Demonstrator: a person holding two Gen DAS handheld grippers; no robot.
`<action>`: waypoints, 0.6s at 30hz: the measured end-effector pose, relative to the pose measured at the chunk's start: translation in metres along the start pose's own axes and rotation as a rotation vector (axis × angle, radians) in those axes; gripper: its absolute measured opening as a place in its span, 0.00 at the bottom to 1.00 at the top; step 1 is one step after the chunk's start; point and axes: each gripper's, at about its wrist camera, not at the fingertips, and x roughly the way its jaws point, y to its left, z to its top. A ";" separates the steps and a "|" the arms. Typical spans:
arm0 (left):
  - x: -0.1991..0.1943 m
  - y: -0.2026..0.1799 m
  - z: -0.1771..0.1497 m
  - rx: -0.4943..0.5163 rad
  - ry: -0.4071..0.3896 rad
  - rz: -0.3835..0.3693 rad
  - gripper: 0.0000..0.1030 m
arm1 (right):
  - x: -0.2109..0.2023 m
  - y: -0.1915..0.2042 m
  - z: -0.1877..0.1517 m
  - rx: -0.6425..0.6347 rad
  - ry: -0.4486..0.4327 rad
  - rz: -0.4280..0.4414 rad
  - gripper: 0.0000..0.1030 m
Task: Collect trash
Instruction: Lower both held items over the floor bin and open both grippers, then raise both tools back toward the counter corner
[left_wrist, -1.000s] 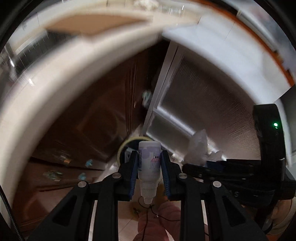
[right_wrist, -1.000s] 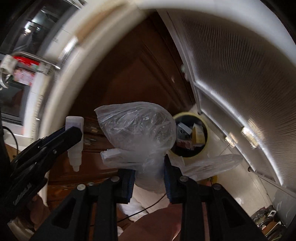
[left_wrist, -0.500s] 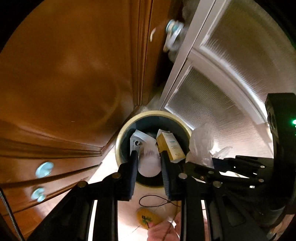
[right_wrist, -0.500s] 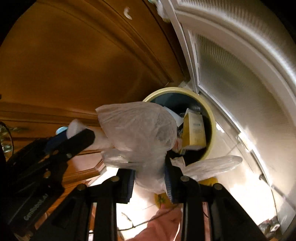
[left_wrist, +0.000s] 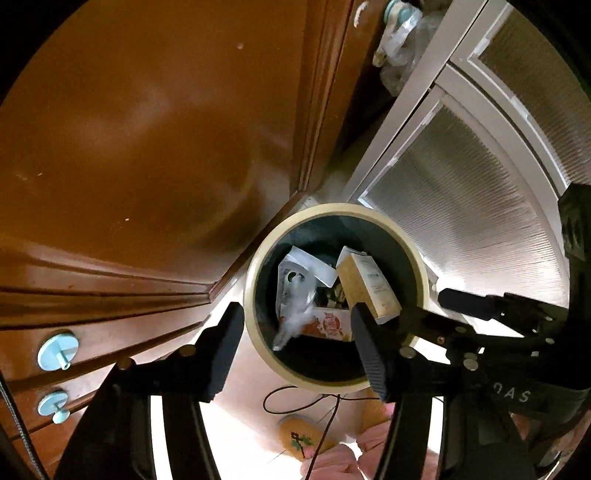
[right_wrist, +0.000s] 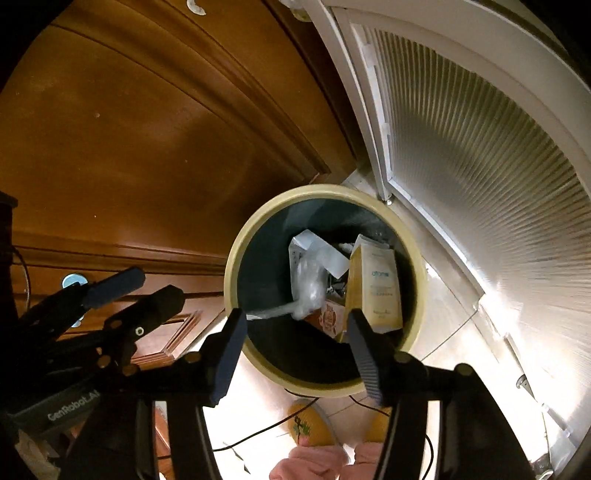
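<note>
Both grippers hang over the trash bin (left_wrist: 334, 382); left gripper (left_wrist: 295, 343) and right gripper (right_wrist: 293, 354) jaws just sprang wide, nothing between the pads. Bin mouth faces up, open, boxed in by wooden cabinet (left_wrist: 147, 129) on one side and ribbed glass door (right_wrist: 480, 155) on the other. Clear plastic bag (right_wrist: 308, 291) is inside the bin, long axis slanting down toward the near rim, beside a yellow carton (right_wrist: 380, 291) standing on end. Dark cable (left_wrist: 295, 400) and yellow slippers (right_wrist: 308, 424) on the floor nearby.
</note>
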 end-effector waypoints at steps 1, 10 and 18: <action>-0.004 -0.002 -0.001 -0.004 -0.002 -0.001 0.57 | -0.001 0.002 0.000 -0.001 0.004 -0.001 0.55; -0.033 -0.006 -0.004 -0.018 -0.016 0.000 0.57 | -0.029 0.011 -0.012 0.006 0.007 -0.007 0.55; -0.104 -0.013 -0.006 -0.034 -0.041 -0.013 0.57 | -0.090 0.037 -0.026 -0.006 -0.002 -0.011 0.55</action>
